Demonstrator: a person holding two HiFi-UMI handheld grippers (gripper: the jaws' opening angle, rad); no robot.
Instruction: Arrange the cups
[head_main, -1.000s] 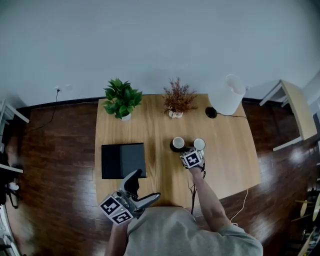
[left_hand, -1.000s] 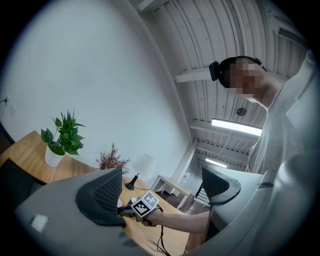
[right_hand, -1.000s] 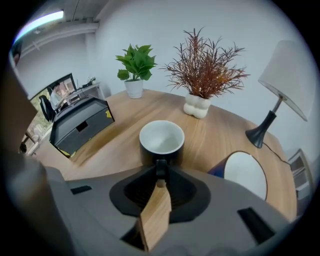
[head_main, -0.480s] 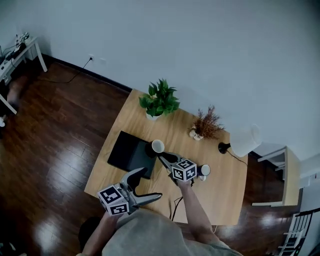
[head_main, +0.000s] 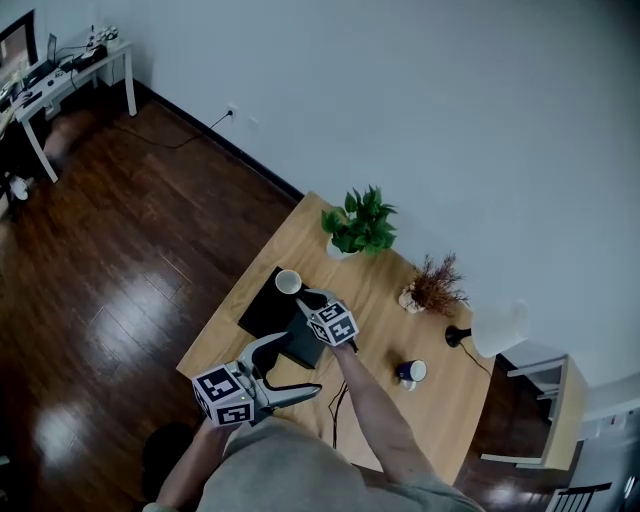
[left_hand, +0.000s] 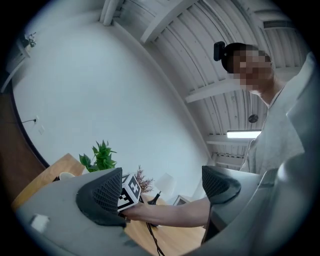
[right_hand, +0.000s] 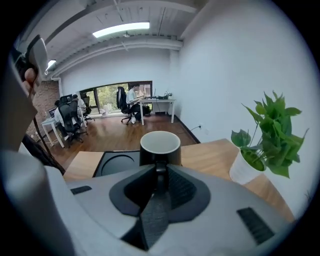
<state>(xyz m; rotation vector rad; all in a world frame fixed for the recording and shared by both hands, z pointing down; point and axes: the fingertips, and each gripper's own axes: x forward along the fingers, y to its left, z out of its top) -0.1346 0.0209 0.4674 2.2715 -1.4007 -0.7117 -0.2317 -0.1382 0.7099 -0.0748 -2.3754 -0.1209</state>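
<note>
At the far corner of the black tray (head_main: 265, 318), a cup (head_main: 289, 282) is pinched in the right tool (head_main: 305, 297).
The cup is black with a white inside and sits upright, mouth up; the right tool's jaws are pressed together on its handle, and the right gripper view shows it just beside the tray's round recess, though whether it rests on the tray or hangs above it cannot be told. A second cup (head_main: 411, 372) stands well apart on the bare wood of the table (head_main: 380, 310), toward the lamp (head_main: 497, 328). A green plant (head_main: 360, 222) and a dried sprig (head_main: 435, 283) line the wall side. The left tool (head_main: 295, 372) is held near the person's body at the table's near edge, jaws spread wide with nothing between them.
</note>
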